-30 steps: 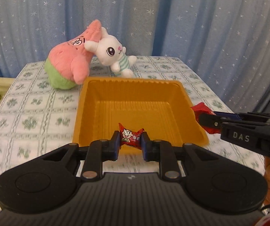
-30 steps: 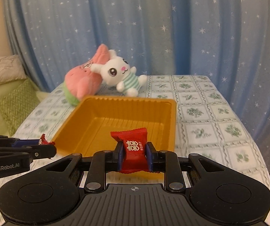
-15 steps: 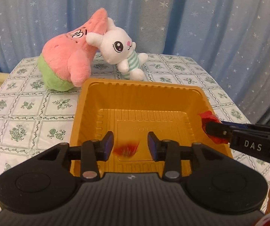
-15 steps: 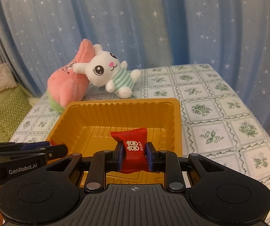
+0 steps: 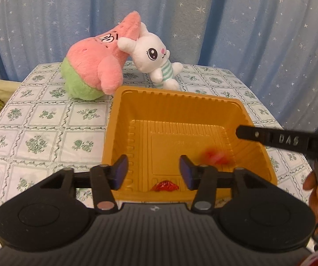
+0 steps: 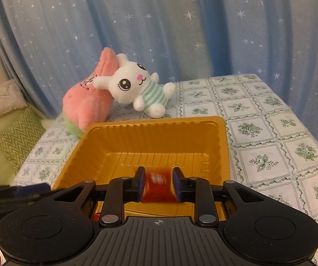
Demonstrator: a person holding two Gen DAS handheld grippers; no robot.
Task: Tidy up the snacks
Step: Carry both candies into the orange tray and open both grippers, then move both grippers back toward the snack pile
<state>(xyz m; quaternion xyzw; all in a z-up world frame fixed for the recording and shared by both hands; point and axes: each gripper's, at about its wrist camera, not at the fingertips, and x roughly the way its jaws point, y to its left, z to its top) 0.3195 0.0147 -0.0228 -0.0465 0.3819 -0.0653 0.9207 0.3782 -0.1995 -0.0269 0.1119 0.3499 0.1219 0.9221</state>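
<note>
Both snacks dropped: left tool (image 5: 153,169) opening empty, right tool (image 6: 158,186) opening around blurred red packet (image 6: 158,187).

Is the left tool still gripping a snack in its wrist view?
No: the left tool is opening with nothing between its pads, and a red snack lies in the orange tray.

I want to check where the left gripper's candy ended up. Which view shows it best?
The left wrist view: the small red candy lies sharp on the orange tray floor, below the opening, empty left gripper. The right wrist view shows only a red sliver behind the right gripper's linkage.
</note>
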